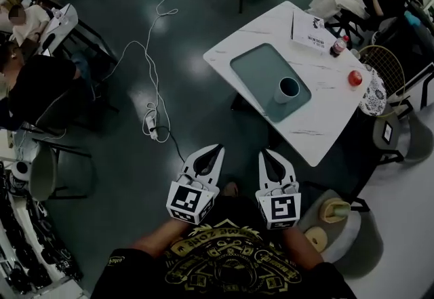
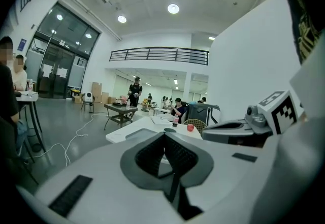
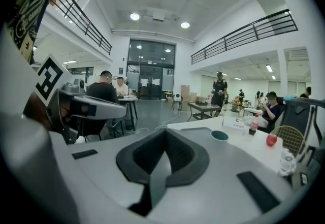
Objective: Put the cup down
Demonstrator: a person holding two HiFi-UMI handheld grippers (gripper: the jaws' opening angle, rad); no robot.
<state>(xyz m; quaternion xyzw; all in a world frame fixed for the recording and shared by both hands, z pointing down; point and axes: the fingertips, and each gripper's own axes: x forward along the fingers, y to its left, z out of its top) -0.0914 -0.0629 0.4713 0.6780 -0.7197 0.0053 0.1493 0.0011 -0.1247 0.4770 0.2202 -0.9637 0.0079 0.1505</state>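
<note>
The cup [image 1: 287, 89] is standing upright on a grey-green tray [image 1: 254, 64], near the tray's five o'clock corner, and the tray is lying on the white bench [image 1: 319, 125]. From where the person is standing, the cup is sitting at about one o'clock, well apart from both grippers. The left gripper [image 1: 218, 150] is being held close in front of the body with its jaws pressed together and nothing between them, as its own view is showing plainly [image 2: 165, 136]. The right gripper [image 1: 264, 154] is sitting just beside it, at its three o'clock, and it too is closed tight and carrying nothing [image 3: 165, 134]. Its view is looking out level across the room, with the cup [image 3: 220, 135] showing at about two o'clock beyond the jaws. Neither gripper is touching the cup, so I am judging that the cup is already down and the person is keeping the tools tucked in, clear of the bench. A bottle [image 1: 337, 46] is standing farther off toward the bench's one o'clock end, out of the way.
</note>
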